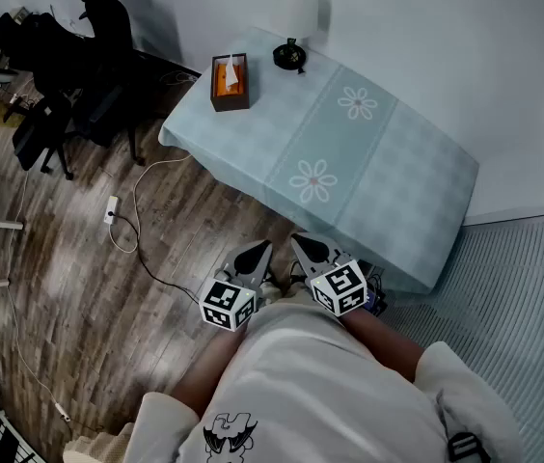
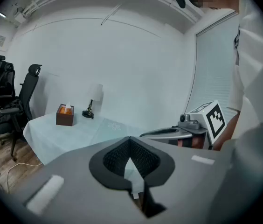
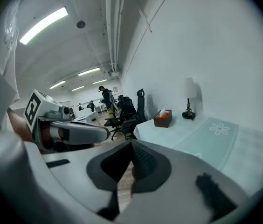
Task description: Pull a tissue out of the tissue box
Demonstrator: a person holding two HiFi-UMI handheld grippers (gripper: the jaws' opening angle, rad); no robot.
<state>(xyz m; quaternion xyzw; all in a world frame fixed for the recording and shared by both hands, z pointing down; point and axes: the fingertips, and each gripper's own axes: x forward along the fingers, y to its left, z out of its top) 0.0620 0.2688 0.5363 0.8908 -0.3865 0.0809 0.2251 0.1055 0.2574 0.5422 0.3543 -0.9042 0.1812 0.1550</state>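
A brown tissue box point(image 1: 231, 84) with a white tissue sticking up from its orange top stands at the far left corner of a table with a pale blue cloth point(image 1: 388, 162). The box also shows far ahead in the left gripper view point(image 2: 65, 115) and the right gripper view point(image 3: 162, 118). Both grippers are held close to the person's body, short of the table's near edge and well away from the box. My left gripper point(image 1: 258, 251) point(image 2: 130, 139) has its jaws together and holds nothing. My right gripper point(image 1: 301, 243) point(image 3: 131, 143) is shut and empty too.
A small table lamp point(image 1: 291, 54) stands behind the box by the white wall. Black office chairs point(image 1: 89, 56) crowd the wooden floor left of the table. A power strip and cable point(image 1: 113, 210) lie on the floor. More desks and people show far off in the right gripper view.
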